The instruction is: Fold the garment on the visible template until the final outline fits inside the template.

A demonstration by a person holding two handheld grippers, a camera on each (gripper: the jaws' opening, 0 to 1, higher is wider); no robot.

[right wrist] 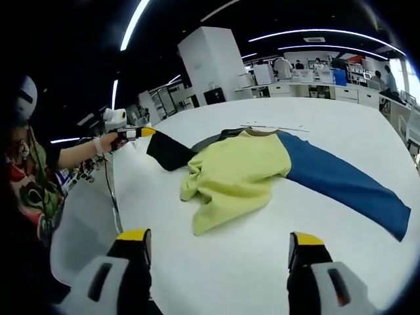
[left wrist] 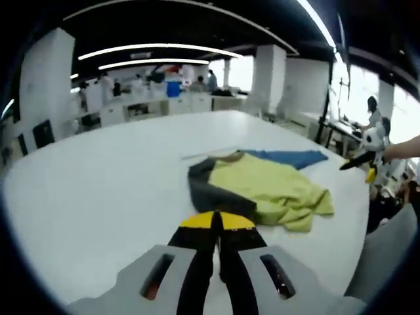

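Left tool (left wrist: 216, 222) closed, right tool (right wrist: 220, 248) wide.

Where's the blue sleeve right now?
In the right gripper view, the blue sleeve lies flat on the white table, stretching right from the yellow body.

Rumpled garment on the white tabletop

The garment (right wrist: 243, 174) has a yellow body, one blue sleeve stretched out flat and one dark sleeve; its yellow part lies bunched and creased, partly folded over itself on the tabletop (right wrist: 216, 269).

Both views face the garment (left wrist: 266, 187) from opposite sides.
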